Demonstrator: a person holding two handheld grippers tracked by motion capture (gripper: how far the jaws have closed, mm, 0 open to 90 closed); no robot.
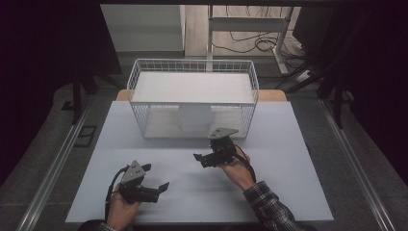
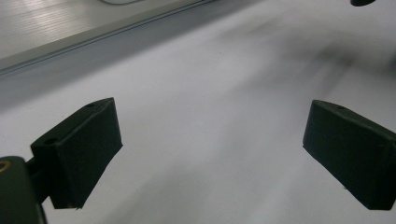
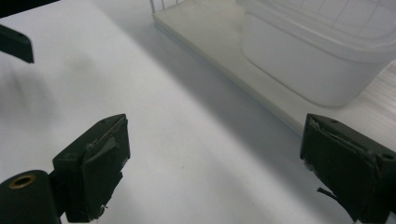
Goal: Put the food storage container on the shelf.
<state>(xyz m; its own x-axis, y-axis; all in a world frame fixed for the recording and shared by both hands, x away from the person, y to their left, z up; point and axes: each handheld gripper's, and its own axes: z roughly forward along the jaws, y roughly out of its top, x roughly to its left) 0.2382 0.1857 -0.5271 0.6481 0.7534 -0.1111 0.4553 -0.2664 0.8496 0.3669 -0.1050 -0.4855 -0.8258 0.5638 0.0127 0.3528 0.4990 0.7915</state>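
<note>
While we are looking down from the high view, we are seeing a white wire basket (image 1: 139,79) standing at the far side of a pale, matte table (image 1: 288,192). Its thin grid walls are forming a long box, and a flat white board is lying across its top. Inside it, a white tub (image 1: 194,118) is sitting near the middle of the front wall; in the right gripper view the tub (image 3: 299,70) is looking smooth, cloudy and round-cornered, resting on a flat cream-coloured base.

We are holding the right gripper (image 1: 204,159) just in front of the basket, near the tub but apart from it. Along its own view the right gripper (image 3: 212,172) is showing two blocky black jaws standing wide apart, their inner pads scuffed and peeling at the edges, with nothing between them but bare table.

We are holding the left gripper (image 1: 156,178) nearer our edge of the table, well apart from the basket. In the left gripper view the left gripper (image 2: 210,154) is also standing wide open, its wedge-shaped jaws dull and smooth, gripping nothing and hovering over the plain surface. A grey three-cornered plate is riding on top of each gripper, and a checked sleeve (image 1: 269,207) is covering our right forearm.
</note>
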